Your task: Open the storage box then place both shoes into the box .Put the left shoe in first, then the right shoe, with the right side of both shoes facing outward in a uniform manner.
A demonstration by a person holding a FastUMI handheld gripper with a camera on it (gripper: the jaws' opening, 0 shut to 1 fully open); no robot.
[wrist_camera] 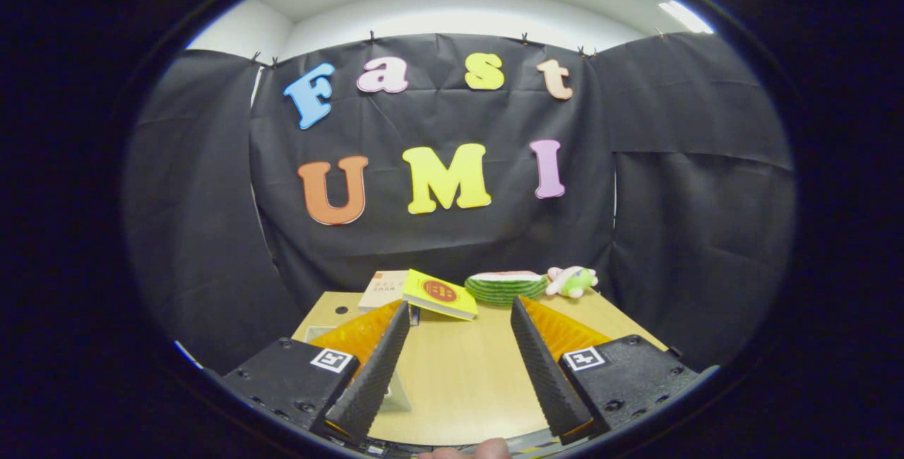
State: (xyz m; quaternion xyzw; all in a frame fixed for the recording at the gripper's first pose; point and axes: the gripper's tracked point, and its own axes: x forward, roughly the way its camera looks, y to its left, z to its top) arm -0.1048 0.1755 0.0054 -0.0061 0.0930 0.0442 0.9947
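Note:
My gripper [460, 305] is open and held above the near part of a wooden table [466, 381], fingers spread wide with nothing between them. The fingertips [401, 312] point toward the table's far end. A pale, translucent object [397, 394] rests on the table behind the left finger, which hides most of it. I cannot tell what it is.
At the table's far end lie a yellow book [439, 294] tilted on a beige book [381, 288], a green striped watermelon cushion [506, 285] and a small plush toy [572, 280]. Black cloth walls close the booth behind and beside. A person's fingertip [459, 452] shows below the fingers.

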